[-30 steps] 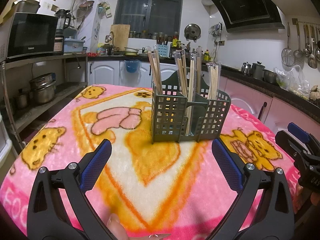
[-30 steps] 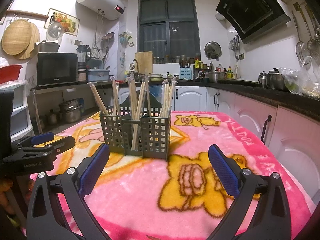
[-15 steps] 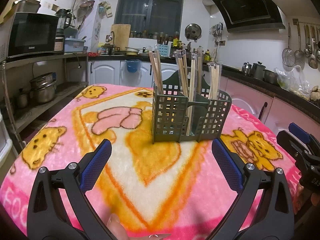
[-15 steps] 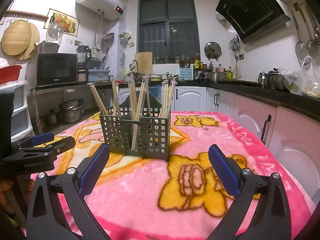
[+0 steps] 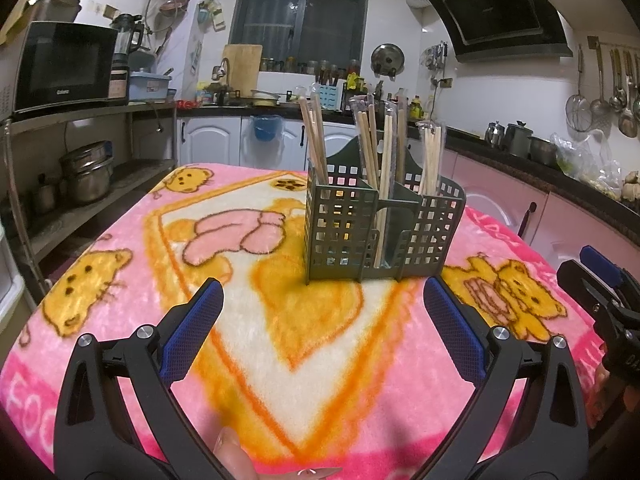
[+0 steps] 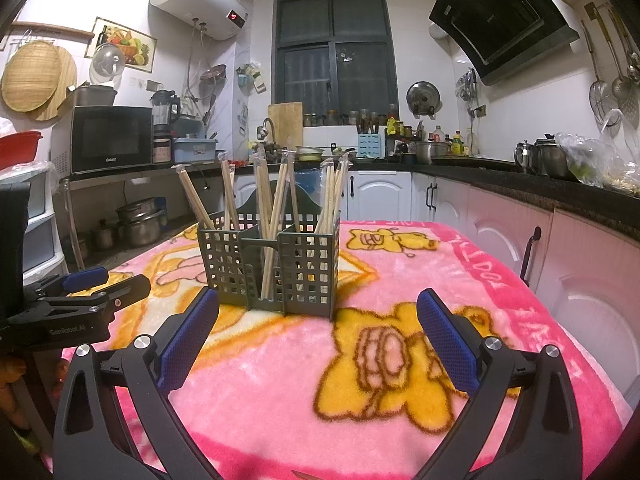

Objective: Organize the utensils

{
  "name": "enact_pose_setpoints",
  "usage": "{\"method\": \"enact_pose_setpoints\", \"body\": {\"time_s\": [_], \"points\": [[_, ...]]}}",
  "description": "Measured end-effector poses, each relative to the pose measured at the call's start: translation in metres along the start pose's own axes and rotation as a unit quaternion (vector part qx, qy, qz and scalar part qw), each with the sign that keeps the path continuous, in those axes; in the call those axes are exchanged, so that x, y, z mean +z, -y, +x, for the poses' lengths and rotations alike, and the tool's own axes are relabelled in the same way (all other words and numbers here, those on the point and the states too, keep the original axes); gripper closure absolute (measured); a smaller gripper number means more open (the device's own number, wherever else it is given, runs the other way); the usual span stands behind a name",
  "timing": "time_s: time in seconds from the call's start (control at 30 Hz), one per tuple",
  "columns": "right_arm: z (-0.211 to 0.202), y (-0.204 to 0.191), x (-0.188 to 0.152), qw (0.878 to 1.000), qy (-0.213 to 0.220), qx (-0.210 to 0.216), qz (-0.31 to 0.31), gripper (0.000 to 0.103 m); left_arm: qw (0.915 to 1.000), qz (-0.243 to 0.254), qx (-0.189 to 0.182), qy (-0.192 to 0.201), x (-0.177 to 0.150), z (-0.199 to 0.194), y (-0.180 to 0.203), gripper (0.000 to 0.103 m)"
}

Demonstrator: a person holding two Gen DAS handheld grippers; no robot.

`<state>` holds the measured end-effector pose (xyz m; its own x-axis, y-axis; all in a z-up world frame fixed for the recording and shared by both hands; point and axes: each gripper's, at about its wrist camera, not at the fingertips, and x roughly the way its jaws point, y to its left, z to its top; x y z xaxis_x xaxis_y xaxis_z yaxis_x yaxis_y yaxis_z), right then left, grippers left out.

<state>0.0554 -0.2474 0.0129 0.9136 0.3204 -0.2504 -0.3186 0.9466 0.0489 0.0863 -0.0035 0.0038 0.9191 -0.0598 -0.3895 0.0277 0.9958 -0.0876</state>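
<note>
A dark green perforated utensil caddy [image 5: 380, 228] stands upright on the pink cartoon blanket [image 5: 120, 248]. Several wrapped wooden chopstick pairs [image 5: 384, 148] stand in its compartments. It also shows in the right wrist view [image 6: 272, 264], with chopsticks [image 6: 276, 200] leaning outward. My left gripper [image 5: 322, 312] is open and empty, just in front of the caddy. My right gripper [image 6: 318, 316] is open and empty, also just short of the caddy. Each gripper shows at the edge of the other's view: the right one [image 5: 600, 284] and the left one [image 6: 92, 288].
The blanket covers a table in a kitchen. A shelf with a microwave [image 5: 60, 64] and pots [image 5: 84, 172] stands to the left. Pink cabinets under a dark counter [image 6: 560, 216] run along the right. A sink counter [image 6: 320, 156] lies beyond the table.
</note>
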Motion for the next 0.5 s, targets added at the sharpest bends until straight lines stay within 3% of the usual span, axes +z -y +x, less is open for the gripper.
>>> {"method": "enact_pose_setpoints", "body": {"time_s": [0.5], "points": [[0.003,0.012,-0.001,0.999,-0.026,-0.019,0.015,0.007,0.9993,-0.027,0.024,-0.013,-0.004,0.002,0.004,0.011]]}}
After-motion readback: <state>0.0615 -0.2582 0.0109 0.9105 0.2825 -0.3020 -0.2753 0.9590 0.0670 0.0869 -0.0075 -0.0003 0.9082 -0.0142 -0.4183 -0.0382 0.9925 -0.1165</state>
